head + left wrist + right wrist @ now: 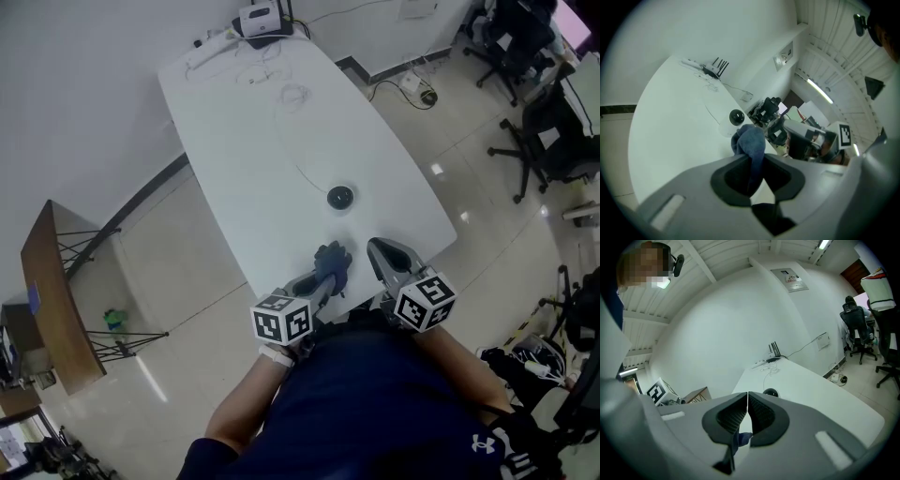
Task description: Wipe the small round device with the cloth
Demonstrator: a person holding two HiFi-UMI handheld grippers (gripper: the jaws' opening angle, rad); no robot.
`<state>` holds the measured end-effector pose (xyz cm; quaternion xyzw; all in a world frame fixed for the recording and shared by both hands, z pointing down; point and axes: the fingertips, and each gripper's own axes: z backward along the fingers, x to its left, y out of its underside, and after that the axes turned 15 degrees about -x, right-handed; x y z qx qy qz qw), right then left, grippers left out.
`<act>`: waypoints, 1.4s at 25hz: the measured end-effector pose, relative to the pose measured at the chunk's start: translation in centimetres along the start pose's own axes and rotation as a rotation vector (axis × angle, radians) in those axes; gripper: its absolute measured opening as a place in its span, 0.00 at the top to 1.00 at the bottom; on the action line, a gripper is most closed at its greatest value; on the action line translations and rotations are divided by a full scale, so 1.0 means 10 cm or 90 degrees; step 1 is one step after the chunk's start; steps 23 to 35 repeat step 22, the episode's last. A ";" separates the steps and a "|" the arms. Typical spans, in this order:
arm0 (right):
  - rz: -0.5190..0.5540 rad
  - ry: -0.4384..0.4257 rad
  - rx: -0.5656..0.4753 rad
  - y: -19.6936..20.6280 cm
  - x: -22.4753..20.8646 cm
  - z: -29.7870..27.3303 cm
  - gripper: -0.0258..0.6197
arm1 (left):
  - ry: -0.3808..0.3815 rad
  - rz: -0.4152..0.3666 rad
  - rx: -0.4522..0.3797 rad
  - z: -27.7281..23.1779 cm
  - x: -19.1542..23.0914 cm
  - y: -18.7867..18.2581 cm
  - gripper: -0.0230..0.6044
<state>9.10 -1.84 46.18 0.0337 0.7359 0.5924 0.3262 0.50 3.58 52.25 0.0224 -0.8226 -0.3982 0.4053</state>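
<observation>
From the head view, the device (340, 197) sits mid-desk (262, 141), just beyond both grippers. The left gripper view shows the left gripper (752, 161) with its fingers clamped on the blue cloth (751, 140). The right gripper view shows the right gripper (748, 399) with fingers pressed together, holding nothing.

Far end of your white table (253, 141): router (262, 19) w/ antennas, loose white cables (281, 89) near it. On your left, wooden trestle desk (56, 291) by the wall, small green obj (115, 319) btwn its legs. On your right, black office chairs (548, 141); power adapter (419, 89) on the floor.
</observation>
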 end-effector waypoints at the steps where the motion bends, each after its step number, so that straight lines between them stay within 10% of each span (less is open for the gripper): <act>1: 0.003 0.000 -0.001 -0.01 0.01 0.01 0.94 | 0.000 0.000 0.000 -0.01 -0.01 0.00 0.87; 35: 0.061 -0.022 0.000 -0.04 0.09 0.00 0.94 | -0.007 0.015 -0.005 -0.01 0.00 -0.01 0.87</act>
